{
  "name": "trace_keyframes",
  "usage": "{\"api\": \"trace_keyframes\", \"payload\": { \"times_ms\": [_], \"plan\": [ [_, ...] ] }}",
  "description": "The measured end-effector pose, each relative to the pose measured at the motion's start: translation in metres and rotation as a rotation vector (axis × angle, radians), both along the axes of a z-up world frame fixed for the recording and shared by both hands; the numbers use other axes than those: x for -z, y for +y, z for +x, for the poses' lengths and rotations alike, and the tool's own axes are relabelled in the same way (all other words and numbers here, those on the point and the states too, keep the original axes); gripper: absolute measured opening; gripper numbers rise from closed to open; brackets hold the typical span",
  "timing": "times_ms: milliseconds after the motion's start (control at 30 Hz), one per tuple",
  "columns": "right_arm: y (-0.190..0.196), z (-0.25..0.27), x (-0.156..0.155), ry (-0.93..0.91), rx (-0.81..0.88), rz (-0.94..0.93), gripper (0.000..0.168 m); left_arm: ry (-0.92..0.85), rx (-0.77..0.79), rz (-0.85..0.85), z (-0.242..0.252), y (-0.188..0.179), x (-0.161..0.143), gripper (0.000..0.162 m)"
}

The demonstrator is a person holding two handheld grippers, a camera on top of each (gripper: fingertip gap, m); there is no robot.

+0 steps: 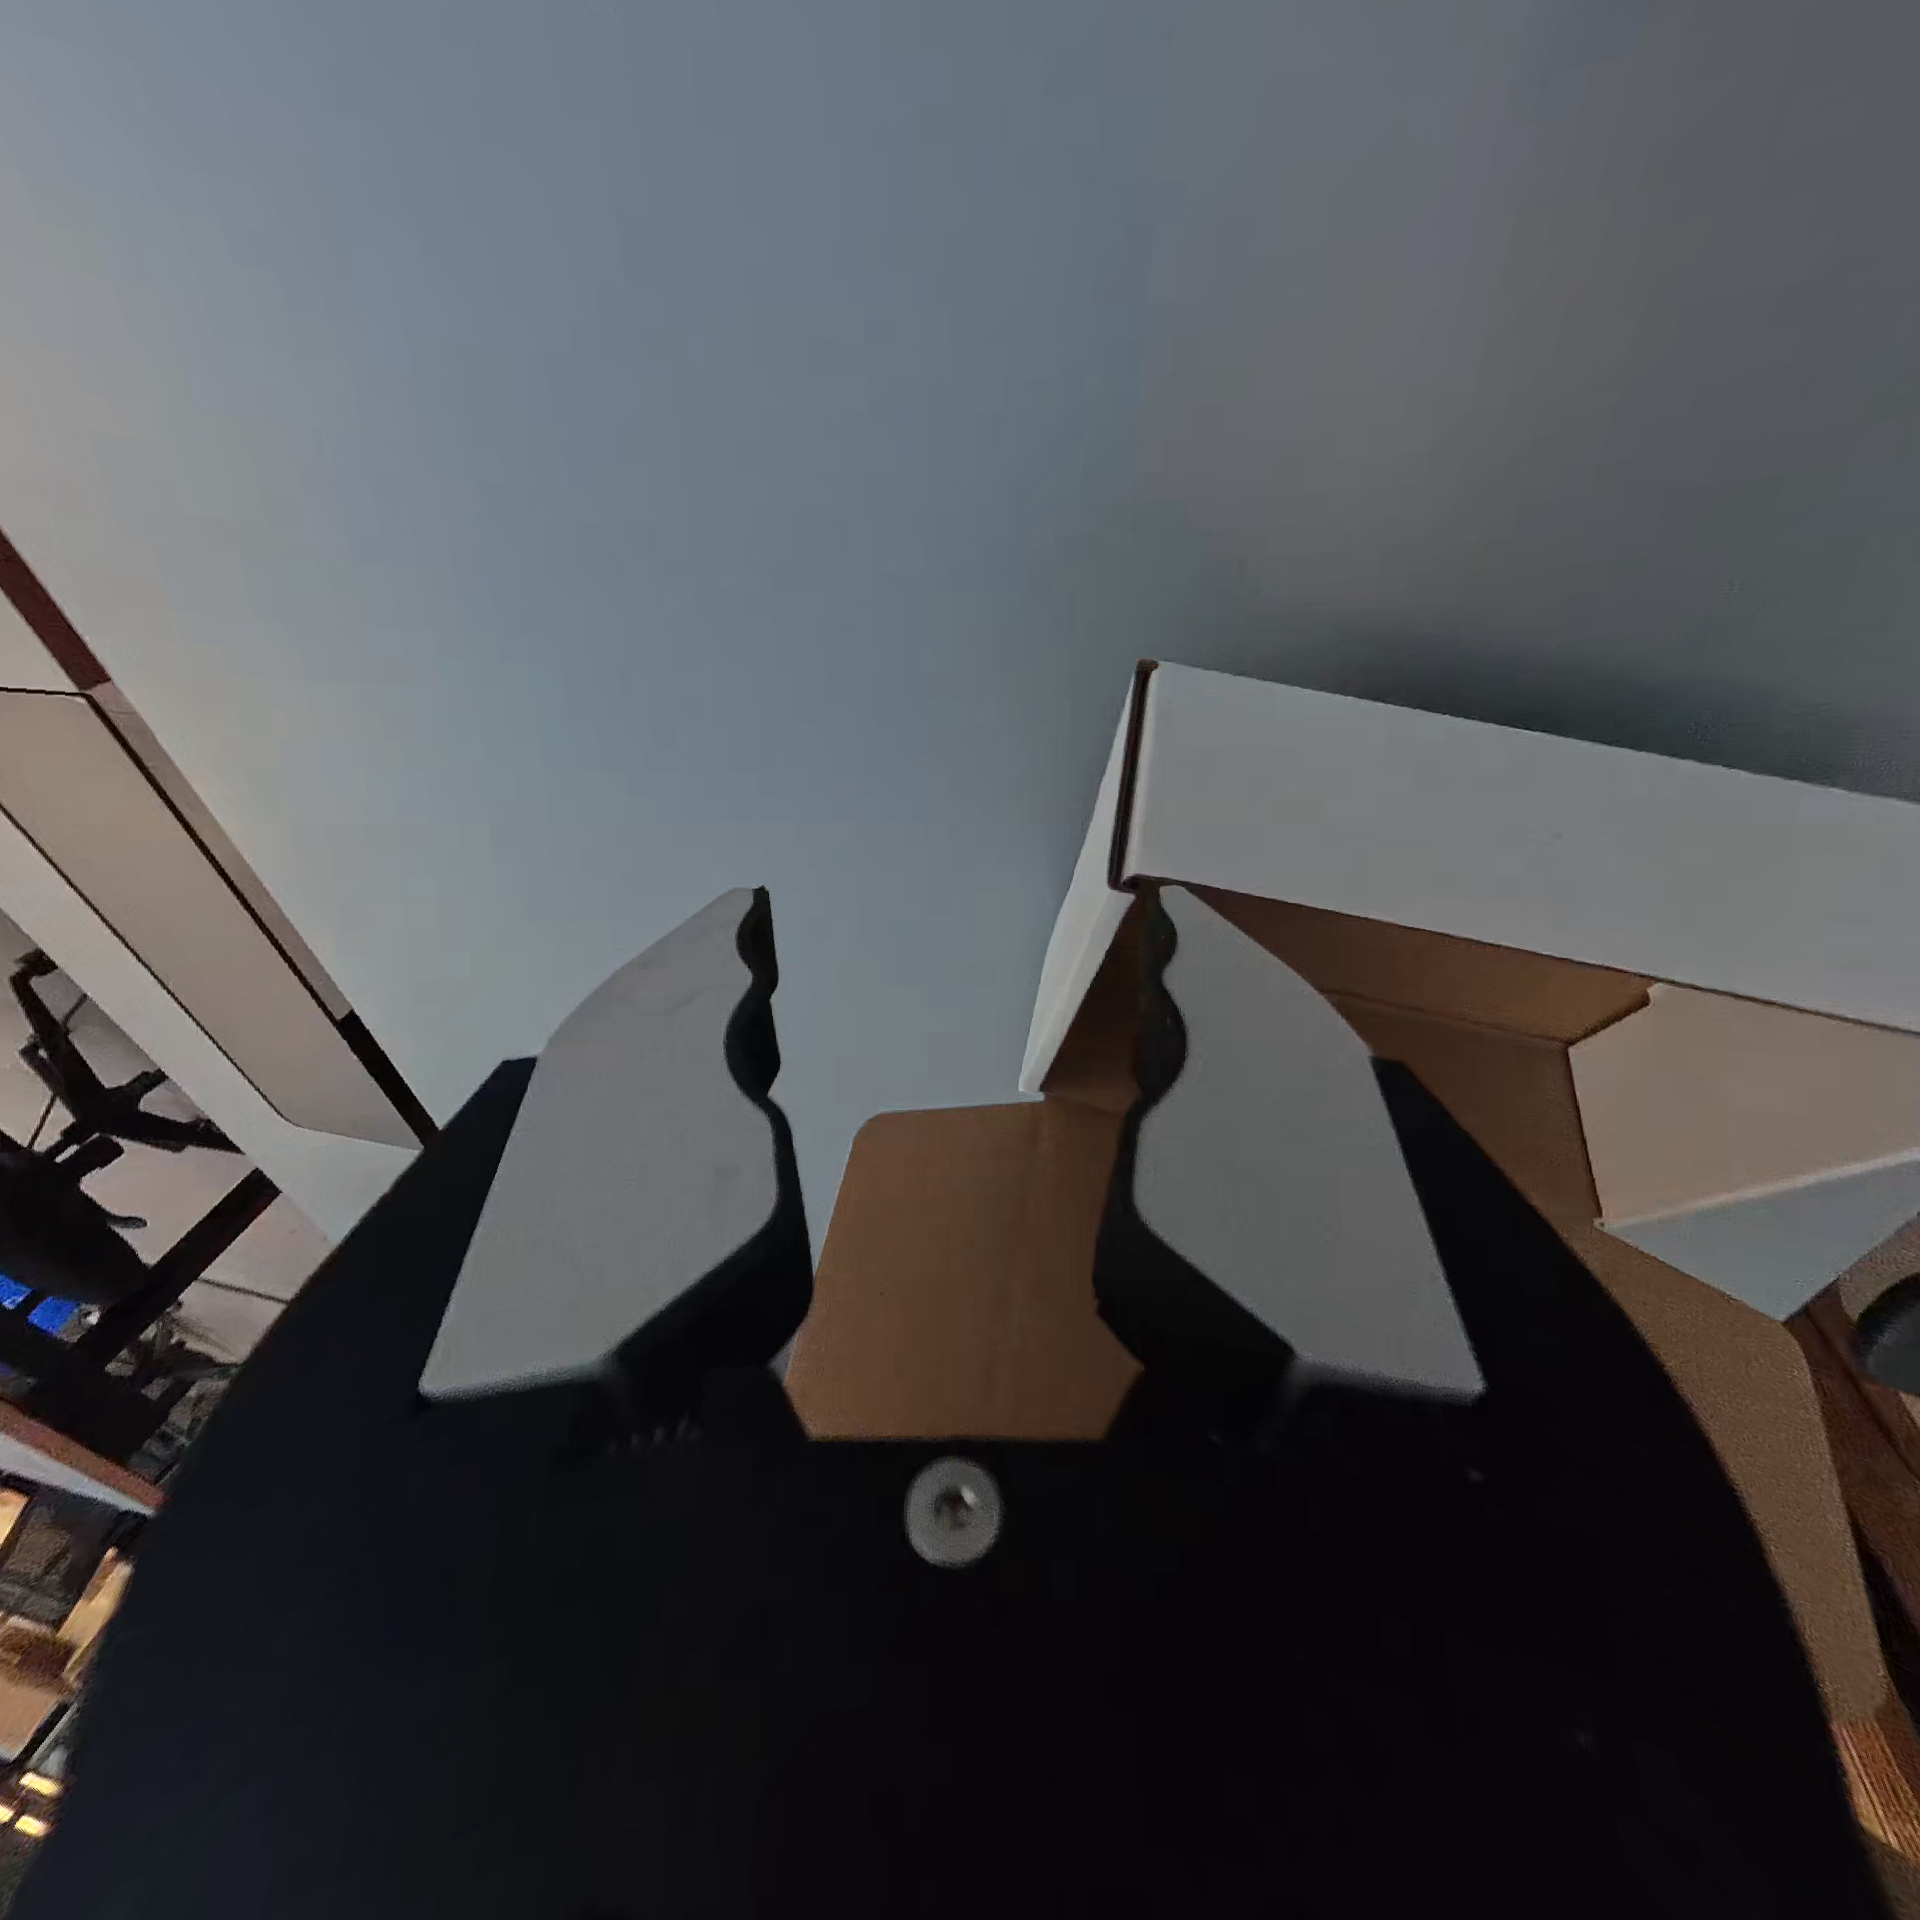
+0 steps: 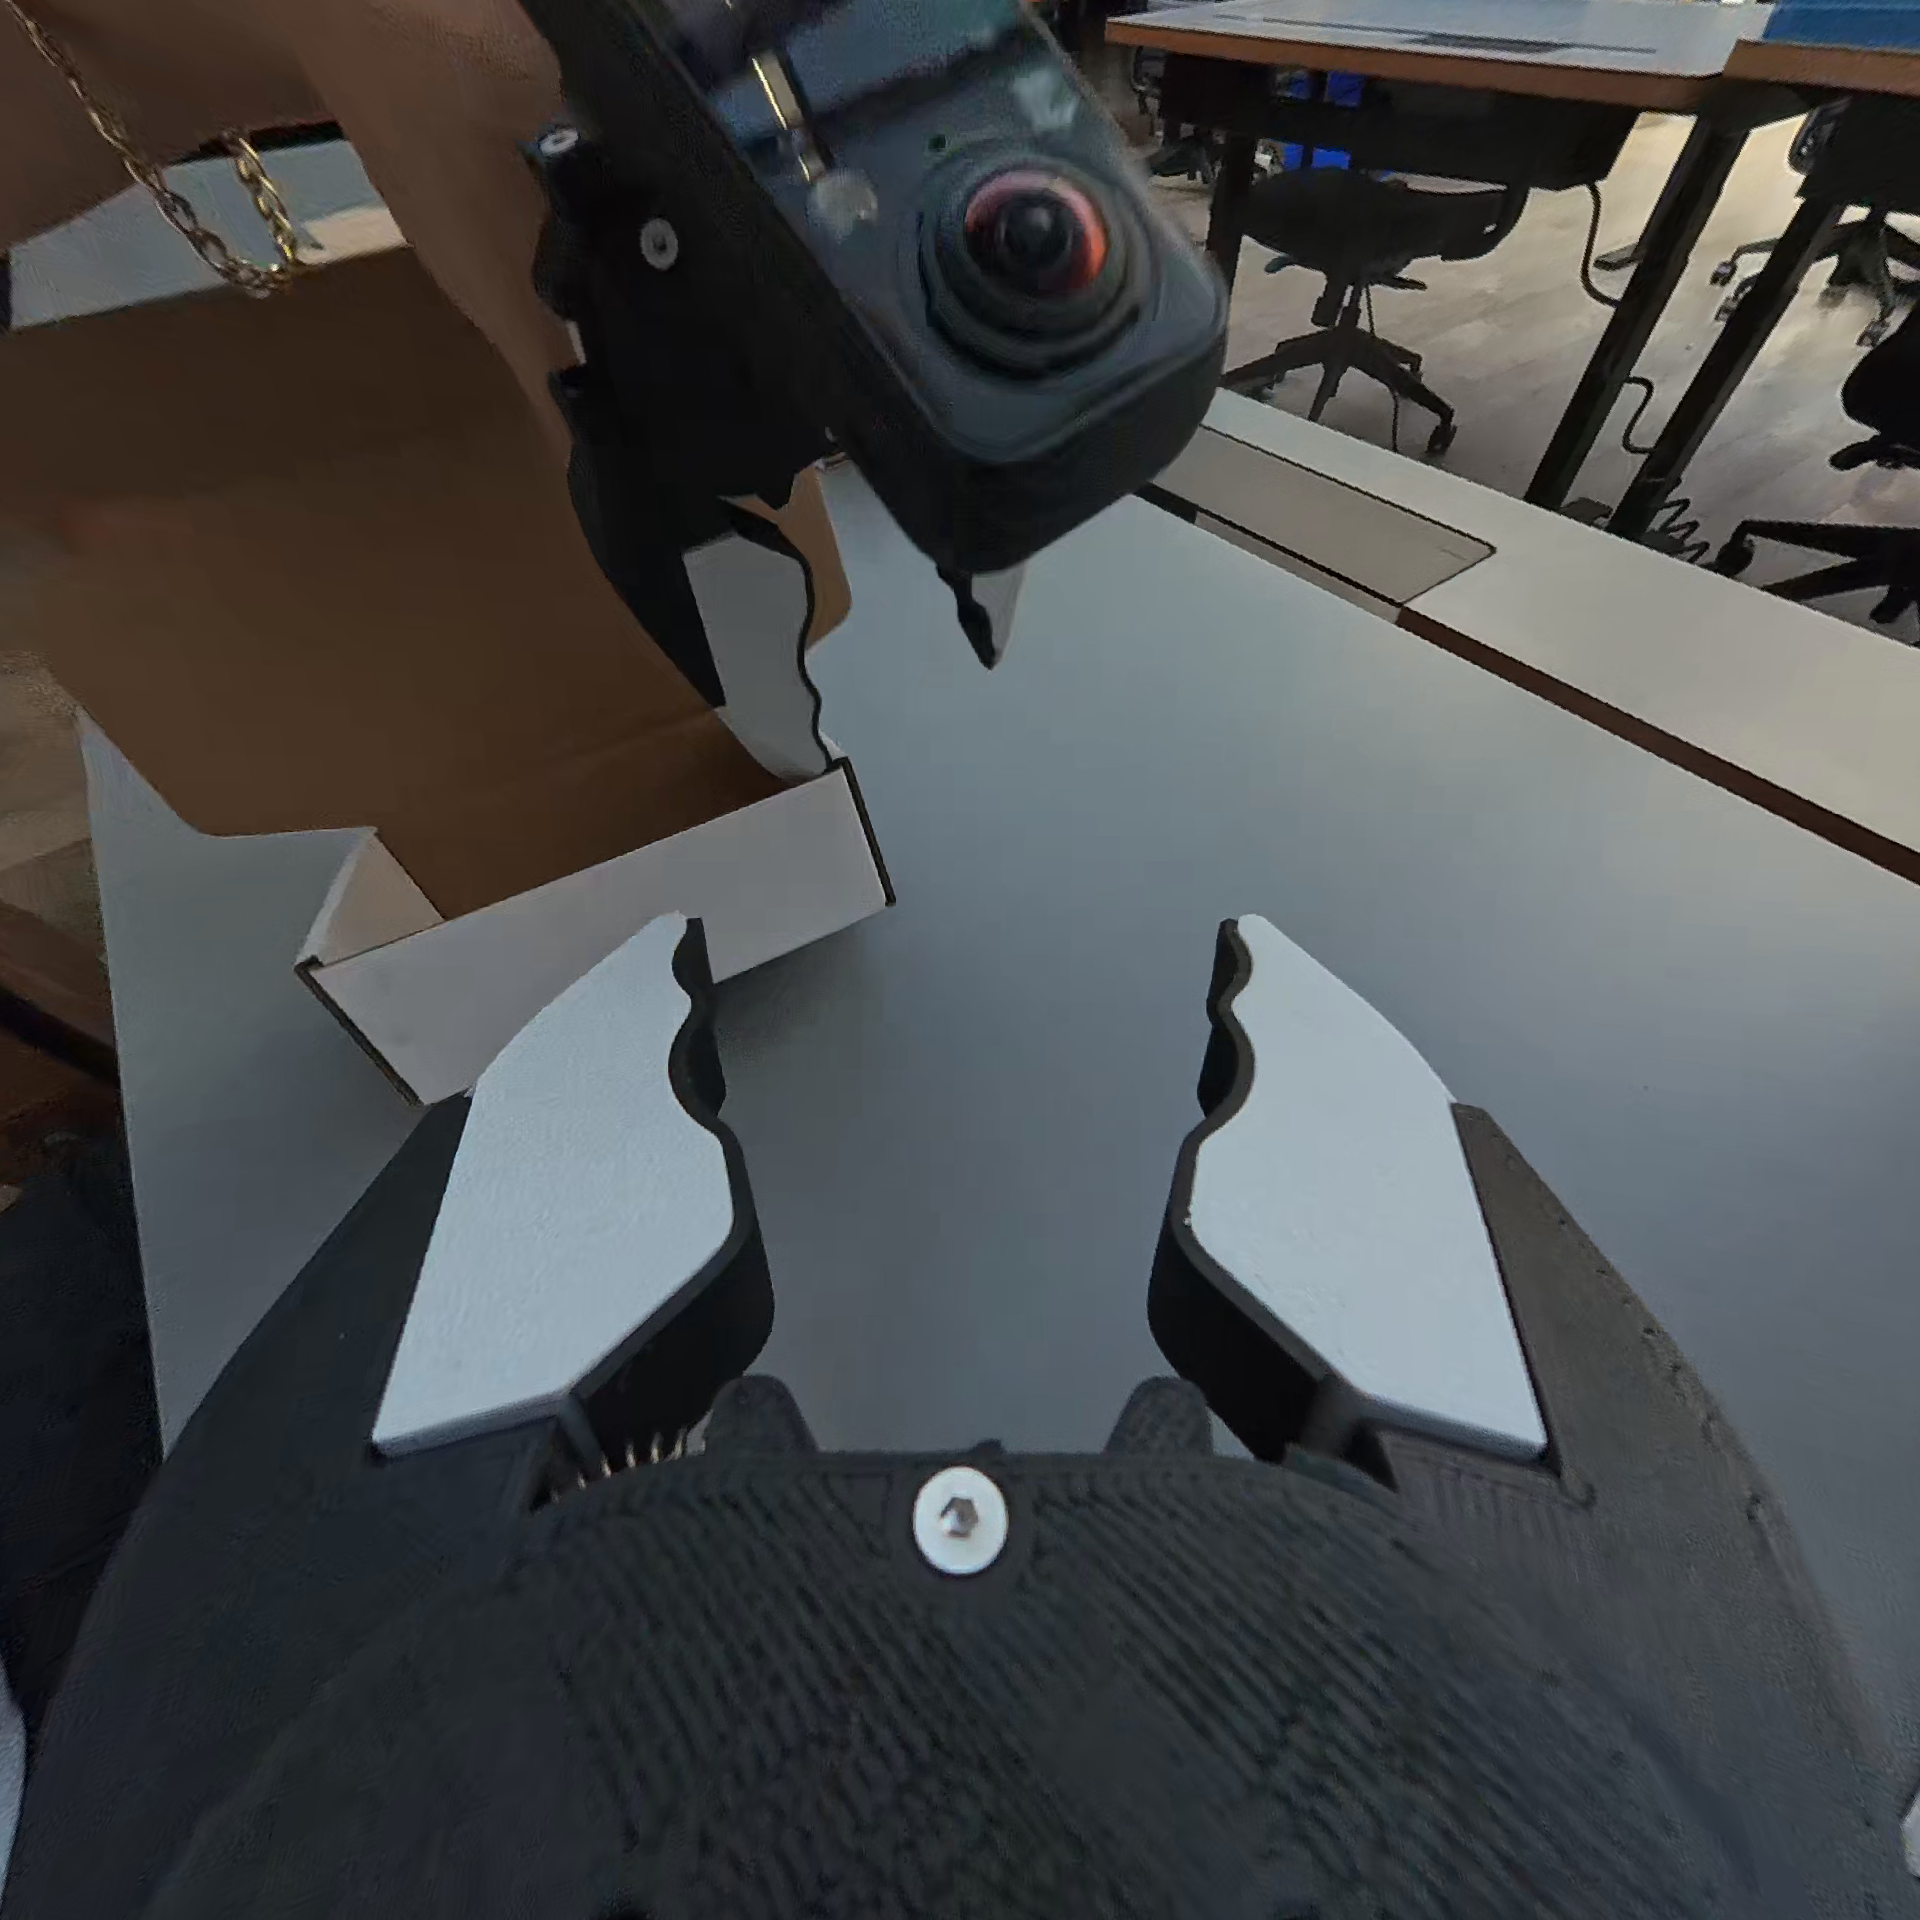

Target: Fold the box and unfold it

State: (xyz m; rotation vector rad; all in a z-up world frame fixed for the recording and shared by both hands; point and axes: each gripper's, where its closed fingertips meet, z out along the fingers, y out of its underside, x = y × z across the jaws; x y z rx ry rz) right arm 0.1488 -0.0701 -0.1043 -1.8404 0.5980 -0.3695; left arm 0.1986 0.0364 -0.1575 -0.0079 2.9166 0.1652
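Box: a white carton (image 1: 1507, 821) with a brown inside, partly set up, standing on the grey table (image 1: 727, 468); its lid panel is raised.
Left gripper: the left gripper (image 1: 956, 925) has its jaws spread wide, with a brown side flap (image 1: 966, 1268) showing between the fingers near their base; its right fingertip (image 1: 1164, 935) sits at the carton's near corner (contact looks likely but I cannot tell for sure).
Right gripper: the right gripper (image 2: 961, 935) is spread too, nothing between the fingers, hanging over bare table beside the carton's white front wall.
Only in the right wrist view: the left gripper's camera (image 2: 1029, 239) and body above the box, one fingertip down at the corner of the wall; office chairs (image 2: 1340, 270) and desks (image 2: 1455, 52) behind.
Only in the left wrist view: the folded inner flap (image 1: 1714, 1091) under the raised lid.
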Motion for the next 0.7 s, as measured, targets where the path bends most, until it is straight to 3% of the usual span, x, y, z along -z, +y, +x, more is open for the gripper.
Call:
{"api": "trace_keyframes", "payload": {
  "times_ms": [133,267,500,600,700],
  "plan": [
    [0.028,0.005,-0.005,-0.013,-0.071,-0.036,0.087,-0.039,0.000,-0.263,-0.002,-0.023,-0.036,0.063],
    [0.047,0.014,0.003,0.024,-0.133,-0.130,0.085,-0.167,-0.019,-0.227,0.003,-0.014,-0.055,0.064],
    [0.078,0.019,-0.011,0.064,-0.242,-0.156,0.076,-0.258,-0.109,-0.634,-0.014,-0.017,-0.147,0.068],
    [0.087,0.020,0.014,0.120,-0.317,-0.334,0.077,-0.297,-0.164,-0.824,-0.021,-0.003,-0.182,0.070],
    [0.092,0.021,0.043,0.203,-0.362,-0.422,0.076,-0.334,-0.225,-0.966,-0.027,0.020,-0.195,0.068]
  ]
}}
